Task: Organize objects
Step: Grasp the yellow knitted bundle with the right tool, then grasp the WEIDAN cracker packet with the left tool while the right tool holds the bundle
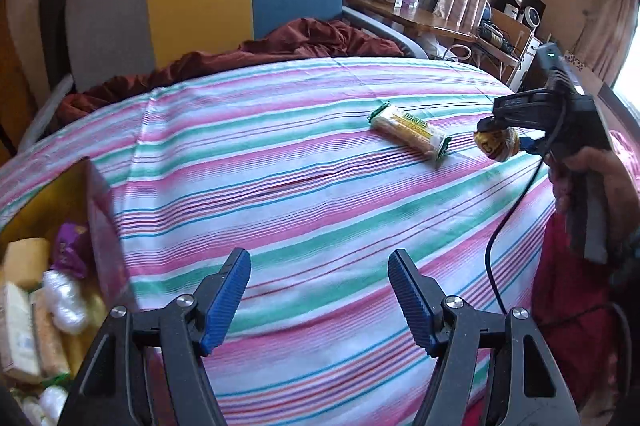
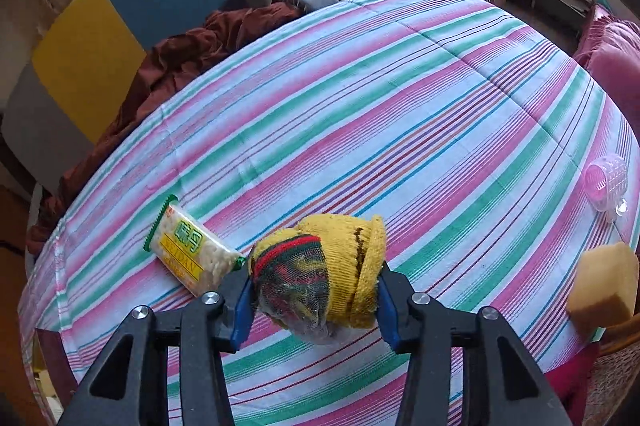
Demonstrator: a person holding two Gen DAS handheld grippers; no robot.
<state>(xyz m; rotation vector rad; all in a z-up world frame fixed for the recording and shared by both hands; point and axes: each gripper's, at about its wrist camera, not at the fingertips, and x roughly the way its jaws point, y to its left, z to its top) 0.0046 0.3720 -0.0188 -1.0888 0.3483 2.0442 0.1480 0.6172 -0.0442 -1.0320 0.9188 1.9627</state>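
Rolled yellow knit sock bundle with red and green stripes sat clamped between the blue pads of the right gripper, raised just above the striped pink, green and white bedsheet. Left gripper hung with jaws apart, nothing between them. Cardboard box lay near its left finger, holding blurred packets, possibly snacks. Beyond, a clear-wrapped cracker packet with green and yellow label lay on the sheet, just beside the bundle. Yellow sponge block and pink plastic roller lay at the right edge. Farthest, rumpled maroon cloth.
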